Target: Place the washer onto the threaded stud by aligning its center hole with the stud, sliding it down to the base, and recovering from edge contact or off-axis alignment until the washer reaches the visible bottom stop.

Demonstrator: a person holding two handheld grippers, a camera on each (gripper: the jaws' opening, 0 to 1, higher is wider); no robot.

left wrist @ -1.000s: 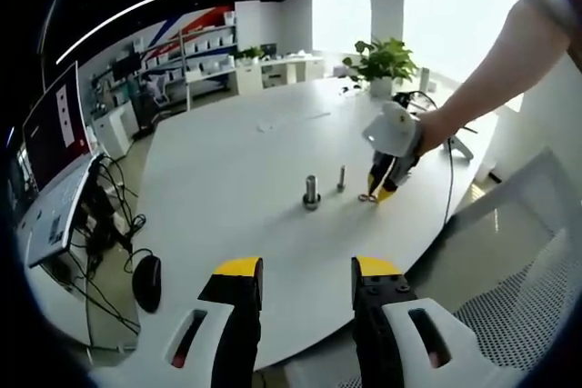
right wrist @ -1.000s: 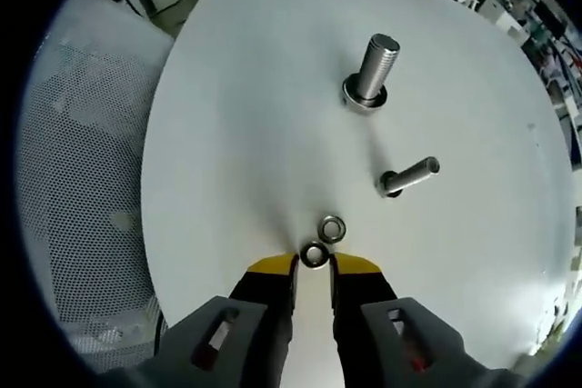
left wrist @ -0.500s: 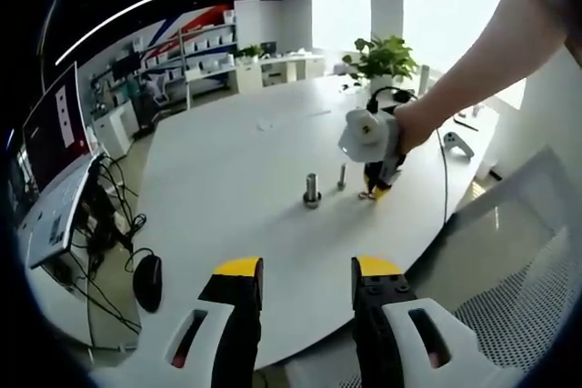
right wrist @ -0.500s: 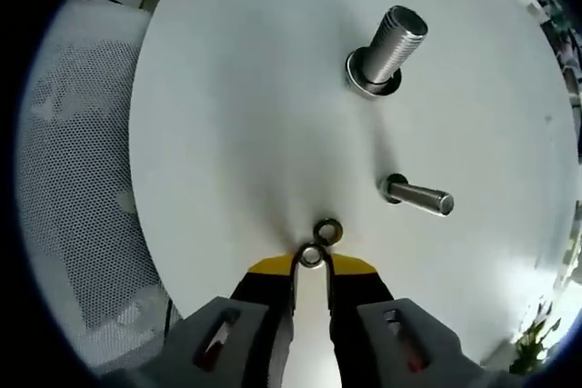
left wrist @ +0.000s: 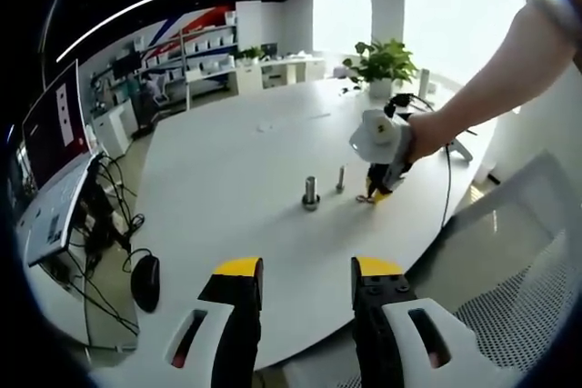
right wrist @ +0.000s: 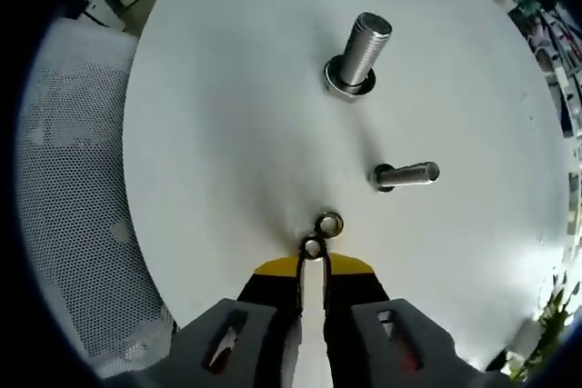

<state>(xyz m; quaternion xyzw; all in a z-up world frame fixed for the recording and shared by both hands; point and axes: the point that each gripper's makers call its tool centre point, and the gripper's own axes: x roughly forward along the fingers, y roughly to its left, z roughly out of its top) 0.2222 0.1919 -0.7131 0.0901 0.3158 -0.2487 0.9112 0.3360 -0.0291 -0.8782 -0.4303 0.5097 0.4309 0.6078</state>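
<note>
In the right gripper view my right gripper [right wrist: 313, 257] has its yellow-tipped jaws shut on a small steel washer [right wrist: 313, 247] at the white table [right wrist: 227, 134]. A second washer [right wrist: 328, 223] lies flat just beyond it. Farther off a thick threaded stud [right wrist: 361, 47] stands upright with a ring at its base. A thinner stud [right wrist: 406, 174] stands to its right. In the left gripper view my left gripper [left wrist: 307, 281] hangs open off the table's near edge. There a person's hand holds the right gripper [left wrist: 371, 194] to the right of the thick stud [left wrist: 310, 192] and the thin stud [left wrist: 340, 178].
A white mesh chair [right wrist: 73, 188] sits beside the table edge. A potted plant [left wrist: 382, 61] and cables lie at the table's far side. A monitor [left wrist: 56, 124] and a dark mouse-like object [left wrist: 145, 272] are on the left.
The right jaws have drawn closer together around the washer, which now sits pinched between the tips. The right view tilted slightly. The left gripper has stayed put.
</note>
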